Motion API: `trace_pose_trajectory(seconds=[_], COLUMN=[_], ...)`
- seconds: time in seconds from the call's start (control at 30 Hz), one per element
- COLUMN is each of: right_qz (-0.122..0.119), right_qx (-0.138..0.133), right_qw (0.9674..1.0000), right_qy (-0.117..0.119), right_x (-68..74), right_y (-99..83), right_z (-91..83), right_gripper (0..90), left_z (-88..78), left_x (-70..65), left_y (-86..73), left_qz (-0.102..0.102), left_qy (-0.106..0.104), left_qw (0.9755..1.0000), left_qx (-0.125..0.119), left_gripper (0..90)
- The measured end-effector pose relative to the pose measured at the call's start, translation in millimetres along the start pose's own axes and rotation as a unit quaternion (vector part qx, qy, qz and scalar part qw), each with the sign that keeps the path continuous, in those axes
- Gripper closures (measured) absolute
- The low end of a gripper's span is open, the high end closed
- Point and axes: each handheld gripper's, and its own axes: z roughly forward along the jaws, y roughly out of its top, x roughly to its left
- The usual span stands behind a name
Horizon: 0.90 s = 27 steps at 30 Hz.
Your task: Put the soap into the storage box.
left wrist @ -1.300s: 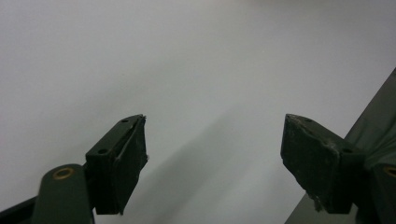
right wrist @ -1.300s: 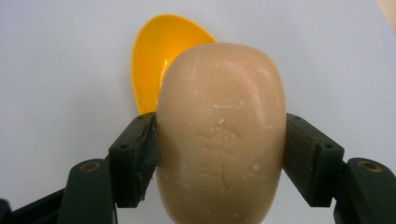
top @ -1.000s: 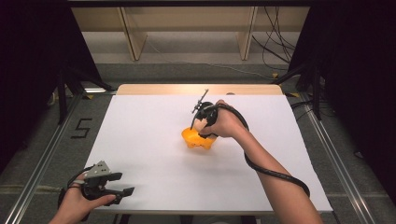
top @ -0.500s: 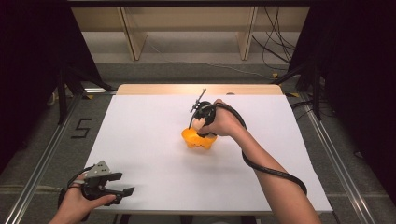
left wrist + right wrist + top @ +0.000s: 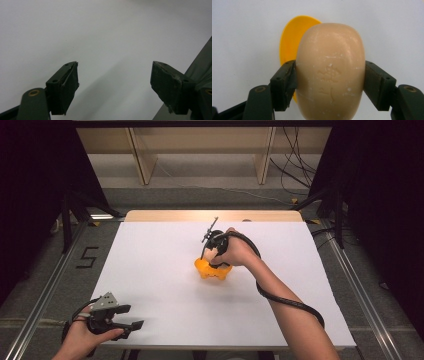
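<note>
Matt white tabletop (image 5: 165, 265), smooth, paper-like, with a strip of pale wood along the far edge. Waxy beige bar of soap (image 5: 330, 72), smooth with small white scuffs and a stamped mark. Glossy orange plastic dish (image 5: 292, 37) behind it. Dull black plastic fingers (image 5: 283, 85), slightly rough and worn at the pads, with brass-coloured rivets.

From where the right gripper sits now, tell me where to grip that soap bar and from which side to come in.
Grip the soap bar across its middle, one pad on each long flank, coming straight down from above, as the right gripper does now. The flanks are the narrowest span, and the rounded ends would likely slip. The orange dish lies under it, so a side approach looks blocked.
</note>
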Motion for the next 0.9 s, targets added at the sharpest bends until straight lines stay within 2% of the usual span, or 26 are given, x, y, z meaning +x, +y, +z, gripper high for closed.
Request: trace_pose_trajectory(seconds=[0.17, 0.2, 0.23, 0.27, 0.33, 0.43, 0.47, 0.57, 0.6, 0.7, 0.73, 0.77, 0.83, 0.9], right_qz=[0.007, 0.004, -0.004, 0.009, 0.013, 0.0, 0.015, 0.011, 0.019, 0.017, 0.003, 0.019, 0.014, 0.028], right_qx=[0.004, 0.003, 0.0, 0.003, 0.006, -0.001, 0.003, 0.003, 0.006, 0.005, 0.001, 0.006, 0.002, 0.004], right_qw=[1.0, 1.0, 1.0, 0.9999, 0.9998, 1.0, 0.9998, 0.9999, 0.9997, 0.9997, 0.9999, 0.9996, 0.9997, 0.9994], right_qy=[0.004, 0.004, 0.004, 0.008, 0.013, 0.009, 0.011, 0.01, 0.013, 0.014, 0.013, 0.019, 0.02, 0.019], right_x=[0.6, -0.3, -1.7, 0.3, -0.4, -2.8, -0.9, -1.3, -0.4, -0.8, -2.5, -0.6, -2.0, 0.0], right_y=[-1.0, -1.1, -1.7, -1.8, -2.3, -2.9, -3.5, -4.3, -4.8, -5.2, -5.1, -5.6, -5.9, -5.8], right_z=[5.3, 6.6, 8.4, 9.2, 11.5, 13.7, 14.3, 16.4, 17.5, 19.0, 19.9, 20.5, 21.4, 21.8], right_gripper=[33.4, 33.4, 33.4, 33.4, 33.4, 33.4, 33.4, 33.3, 33.3, 33.3, 33.3, 33.3, 33.3, 33.2], left_z=[-0.1, 0.2, 0.0, 0.0, 0.1, 0.1, 0.1, 0.1, 0.1, 0.2, 0.2, 0.2, 0.3, 0.3], left_x=[0.0, -0.4, 0.2, 0.0, -0.5, -0.7, -0.5, 0.0, -0.1, -0.3, -0.3, -0.2, -0.3, -0.3], left_y=[0.0, -0.2, 0.0, -0.1, -0.3, -0.3, -0.2, -0.1, -0.1, -0.1, -0.2, -0.2, -0.2, -0.2], left_qz=[0.0, -0.007, 0.001, -0.001, -0.006, -0.007, -0.004, 0.0, -0.001, -0.001, -0.001, -0.001, -0.001, -0.001], left_qy=[0.001, -0.001, 0.0, 0.0, 0.0, 0.0, 0.0, 0.0, 0.0, 0.0, -0.001, -0.001, -0.001, -0.001], left_qw=[1.0, 1.0, 1.0, 1.0, 1.0, 1.0, 1.0, 1.0, 1.0, 1.0, 1.0, 1.0, 1.0, 1.0], left_qx=[0.0, 0.001, 0.0, 0.0, 0.001, 0.001, 0.0, 0.0, 0.0, 0.0, 0.0, 0.0, 0.0, 0.0], left_gripper=[22.2, 22.2, 22.2, 22.1, 22.2, 22.1, 22.1, 22.1, 22.1, 22.1, 22.1, 22.1, 22.1, 22.2])
